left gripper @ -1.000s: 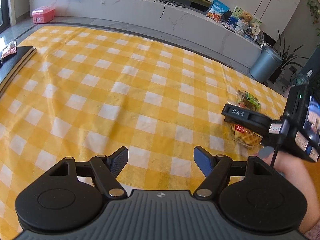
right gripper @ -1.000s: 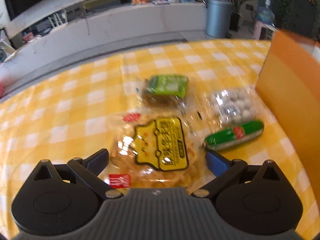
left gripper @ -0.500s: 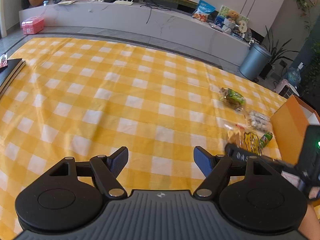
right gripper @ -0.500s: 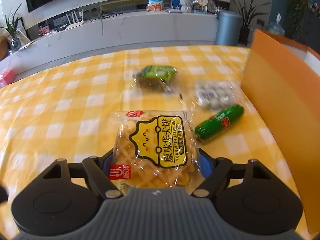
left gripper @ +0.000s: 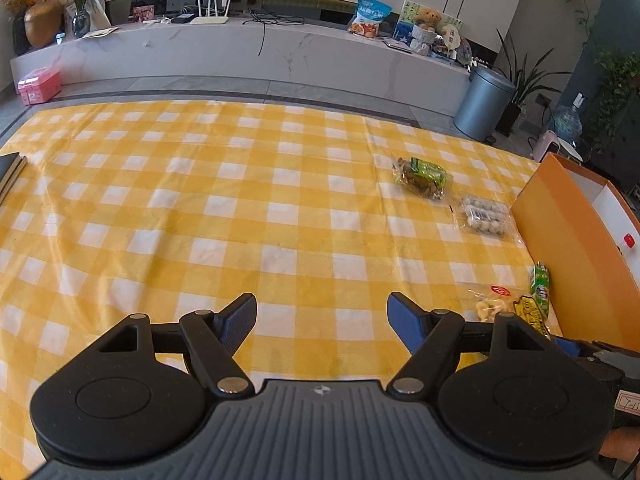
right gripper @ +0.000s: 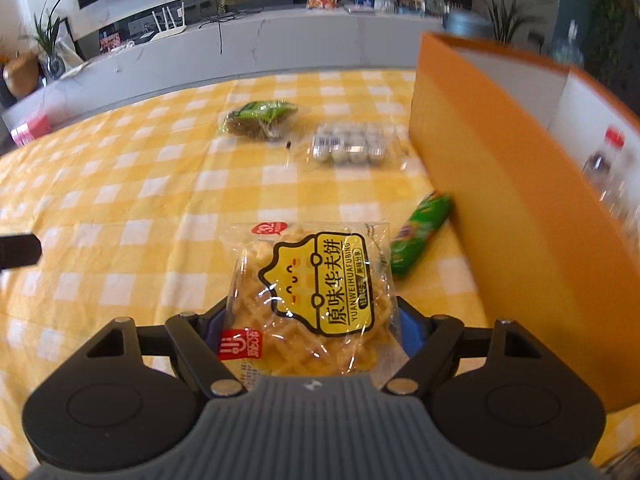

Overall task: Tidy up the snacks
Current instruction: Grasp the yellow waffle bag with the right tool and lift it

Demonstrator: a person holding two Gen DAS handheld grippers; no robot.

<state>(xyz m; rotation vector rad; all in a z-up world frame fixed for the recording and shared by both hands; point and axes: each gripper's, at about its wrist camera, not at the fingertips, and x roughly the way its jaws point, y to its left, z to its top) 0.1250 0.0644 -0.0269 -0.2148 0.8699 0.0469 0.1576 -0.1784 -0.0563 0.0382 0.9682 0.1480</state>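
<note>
My right gripper point(right gripper: 310, 322) is shut on a clear waffle pack point(right gripper: 312, 300) with a yellow label; both blue pads press its sides and it is held just above the yellow checked cloth point(right gripper: 120, 184). The left wrist view shows the same waffle pack point(left gripper: 508, 308) at the lower right, partly behind my left finger. On the cloth lie a green sausage stick point(right gripper: 420, 236), a pack of pale balls point(right gripper: 350, 146) and a green-labelled pack point(right gripper: 260, 120). An orange box point(right gripper: 500, 184) stands open to the right. My left gripper point(left gripper: 321, 316) is open over bare cloth.
A bottle with a red cap point(right gripper: 604, 164) stands inside the orange box. A grey bin point(left gripper: 482, 104) and a long white marble bench point(left gripper: 280, 52) lie beyond the cloth's far edge. A dark book point(left gripper: 10, 172) sits at the cloth's left edge.
My right gripper has shut on the waffle pack and carried it toward the orange box. My left gripper has drifted, so the snacks and box now show on its right.
</note>
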